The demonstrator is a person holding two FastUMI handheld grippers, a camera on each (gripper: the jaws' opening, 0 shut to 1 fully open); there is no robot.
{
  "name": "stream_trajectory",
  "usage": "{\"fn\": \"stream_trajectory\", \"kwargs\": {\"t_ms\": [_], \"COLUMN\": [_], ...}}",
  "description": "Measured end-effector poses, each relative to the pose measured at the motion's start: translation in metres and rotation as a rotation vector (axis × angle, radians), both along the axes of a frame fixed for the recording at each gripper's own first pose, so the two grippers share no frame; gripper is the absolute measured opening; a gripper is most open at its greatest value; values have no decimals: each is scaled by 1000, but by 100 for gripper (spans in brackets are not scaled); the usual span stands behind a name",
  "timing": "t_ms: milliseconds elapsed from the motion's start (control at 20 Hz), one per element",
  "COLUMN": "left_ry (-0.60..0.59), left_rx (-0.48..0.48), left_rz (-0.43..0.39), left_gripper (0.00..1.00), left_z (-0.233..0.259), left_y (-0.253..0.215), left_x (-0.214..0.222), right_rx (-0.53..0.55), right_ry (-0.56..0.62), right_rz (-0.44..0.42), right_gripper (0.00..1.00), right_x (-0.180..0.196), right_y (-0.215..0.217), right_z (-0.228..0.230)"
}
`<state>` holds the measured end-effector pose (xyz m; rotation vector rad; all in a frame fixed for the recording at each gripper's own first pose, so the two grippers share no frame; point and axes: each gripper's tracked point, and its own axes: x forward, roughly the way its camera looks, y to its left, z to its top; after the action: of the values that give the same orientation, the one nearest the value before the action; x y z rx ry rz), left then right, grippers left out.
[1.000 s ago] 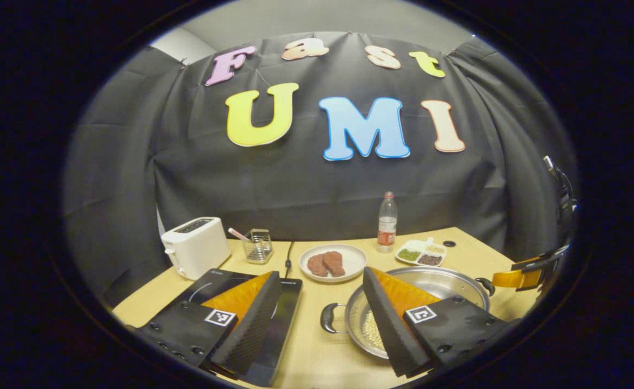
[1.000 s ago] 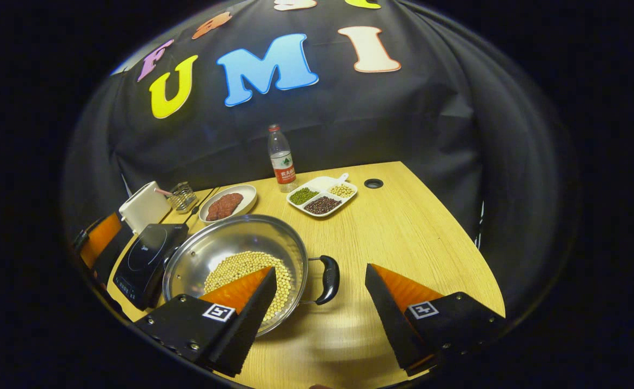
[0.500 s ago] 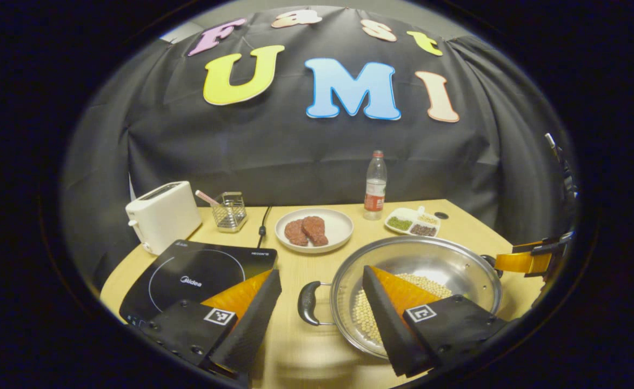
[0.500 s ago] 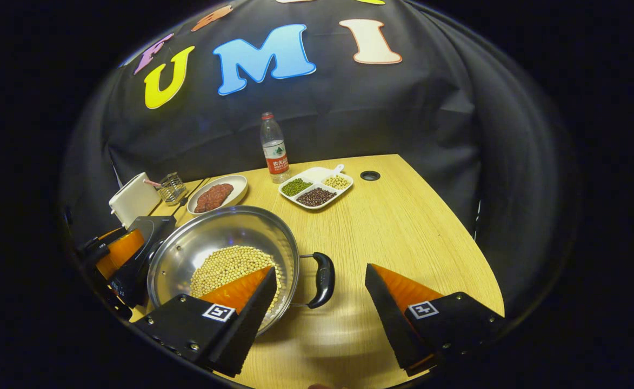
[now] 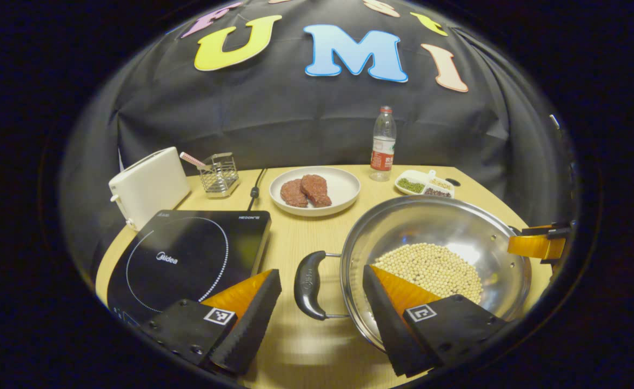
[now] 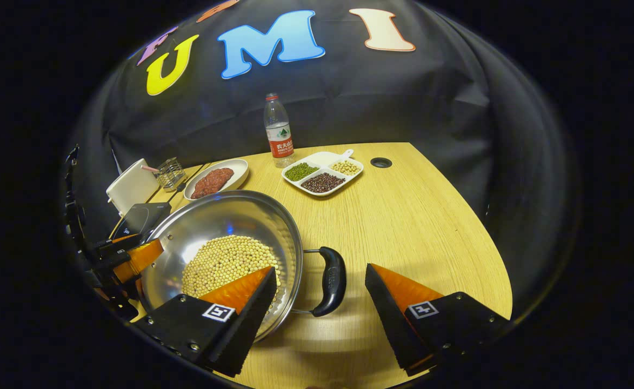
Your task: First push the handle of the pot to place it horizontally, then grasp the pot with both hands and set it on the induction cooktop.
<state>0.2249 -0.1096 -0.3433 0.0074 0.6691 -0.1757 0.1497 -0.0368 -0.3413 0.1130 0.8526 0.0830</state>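
Observation:
A steel pot [image 5: 430, 219] holding soybeans [image 5: 430, 267] sits on the wooden table, to the right of the black induction cooktop [image 5: 187, 256]. Its two black handles point sideways. In the left gripper view my left gripper [image 5: 321, 271] is open, with the pot's left handle [image 5: 307, 284] between its fingers and untouched; one finger reaches over the pot's rim. In the right gripper view my right gripper [image 6: 320, 269] is open around the right handle [image 6: 332, 281], and the pot [image 6: 214, 219] lies to its left. The left gripper [image 6: 133, 256] shows at the pot's far side there. The cooktop [image 6: 141, 216] is partly hidden behind the pot.
Behind the cooktop stand a white toaster [image 5: 149, 186] and a wire basket [image 5: 218, 173]. A plate of meat [image 5: 344, 186], a water bottle [image 5: 382, 143] and a divided dish of beans [image 5: 425, 183] line the back. A cable hole [image 6: 380, 162] marks the table's far right corner.
Both grippers have come down and closer to the pot, so each handle now lies between a pair of open fingers. The pot has stayed in place.

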Motion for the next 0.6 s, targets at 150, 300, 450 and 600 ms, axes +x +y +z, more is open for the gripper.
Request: {"fn": "stream_trajectory", "kwargs": {"t_ms": [150,300,450,600], "left_ry": [16,32,43,58], "left_rx": [6,2,-16,-32], "left_rz": [-7,-2,4,5], "left_gripper": [100,93,84,84], "left_z": [-6,-11,-14,-16], "left_y": [0,3,1,-5], "left_x": [0,0,0,0], "right_rx": [0,7,7,13], "right_ry": [37,74,76,82], "right_rz": [-1,-26,-45,-62], "right_gripper": [100,84,69,63], "right_x": [2,4,4,5], "right_y": [2,3,5,6], "right_z": [-14,-24,-19,-23]}}
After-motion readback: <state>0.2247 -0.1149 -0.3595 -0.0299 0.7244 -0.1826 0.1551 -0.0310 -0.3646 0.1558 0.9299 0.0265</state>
